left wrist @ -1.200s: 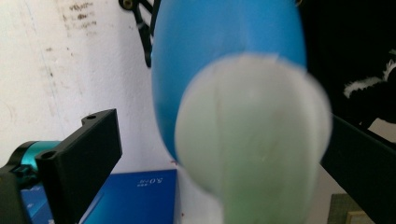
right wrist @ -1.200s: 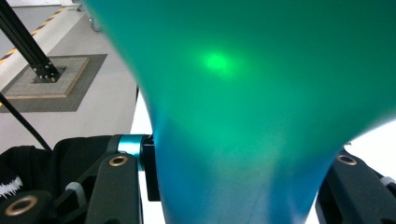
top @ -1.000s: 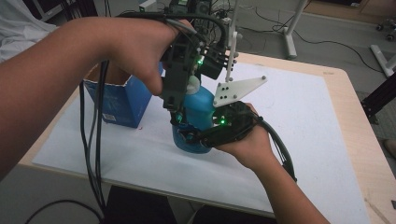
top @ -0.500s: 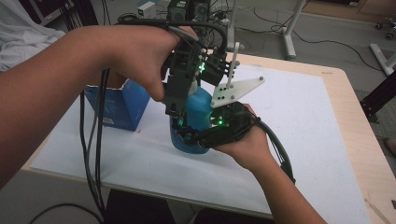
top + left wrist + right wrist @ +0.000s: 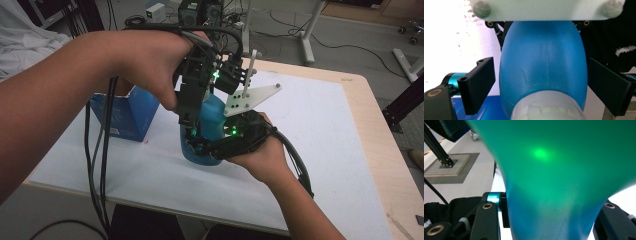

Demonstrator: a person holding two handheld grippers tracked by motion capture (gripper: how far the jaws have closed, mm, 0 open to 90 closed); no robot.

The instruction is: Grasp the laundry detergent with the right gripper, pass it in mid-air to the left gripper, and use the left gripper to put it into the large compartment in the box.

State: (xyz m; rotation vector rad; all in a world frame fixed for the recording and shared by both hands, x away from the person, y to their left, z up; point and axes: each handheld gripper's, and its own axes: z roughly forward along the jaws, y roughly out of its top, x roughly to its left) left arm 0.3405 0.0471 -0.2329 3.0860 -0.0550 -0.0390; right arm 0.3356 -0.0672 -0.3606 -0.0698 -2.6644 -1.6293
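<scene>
Where the blue bottle [image 5: 207, 131] stands upright near the middle of the white-covered worktop [image 5: 320, 125], both grippers meet on it. The right gripper [image 5: 202, 146] reaches in from the side and is clamped on the lower body, its jaws pressed against both flanks in the right gripper view. The left gripper [image 5: 192, 120] comes down from above, looking along the bottle's long axis past the white cap [image 5: 547, 106]; its jaws stand apart, one on each side of the body with a visible gap, so nothing is held there. Judged from this, any closing on the cap needs the left gripper to line up with the neck, which lies directly beneath it. Count: one bottle, one blue box [image 5: 122, 117] just beside it, two grippers.
</scene>
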